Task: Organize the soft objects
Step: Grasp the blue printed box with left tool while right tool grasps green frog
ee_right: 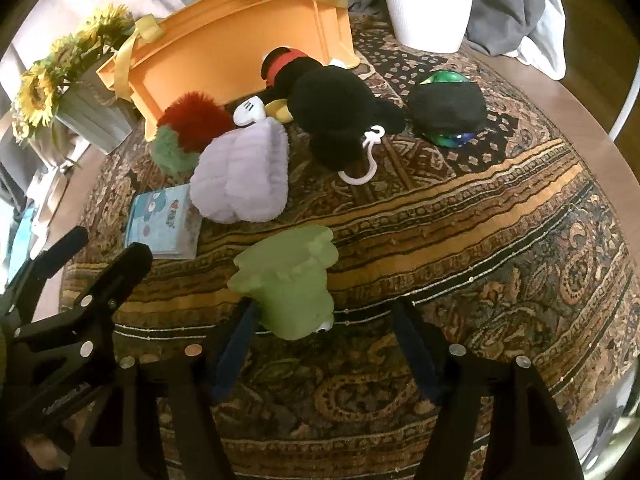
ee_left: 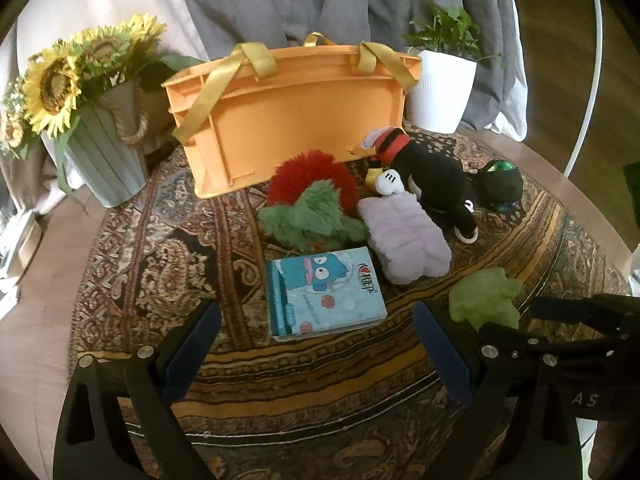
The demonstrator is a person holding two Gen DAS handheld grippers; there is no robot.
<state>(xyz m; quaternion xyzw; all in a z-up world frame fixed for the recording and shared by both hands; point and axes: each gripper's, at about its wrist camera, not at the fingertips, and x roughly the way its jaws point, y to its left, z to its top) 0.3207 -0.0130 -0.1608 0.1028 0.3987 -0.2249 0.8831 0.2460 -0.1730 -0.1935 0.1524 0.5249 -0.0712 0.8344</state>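
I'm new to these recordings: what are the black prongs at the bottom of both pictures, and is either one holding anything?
They are hand-held two-finger grippers, each carrying a fisheye camera that looks along its fingers. One picture is from the left gripper, the other from the right gripper. Both stand open and hold nothing. The right one hovers at a light green soft toy; the left one is near a blue tissue pack. More plush toys lie on the patterned cloth before an orange basket.

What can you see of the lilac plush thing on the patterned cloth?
The lilac plush is pale purple and fluffy, with stitched ridges that give it a quilted look. It lies flat on the patterned cloth, untouched by either hand-held gripper. It overlaps a corner of the blue packet and sits against the green plush and the black toy's white glove.
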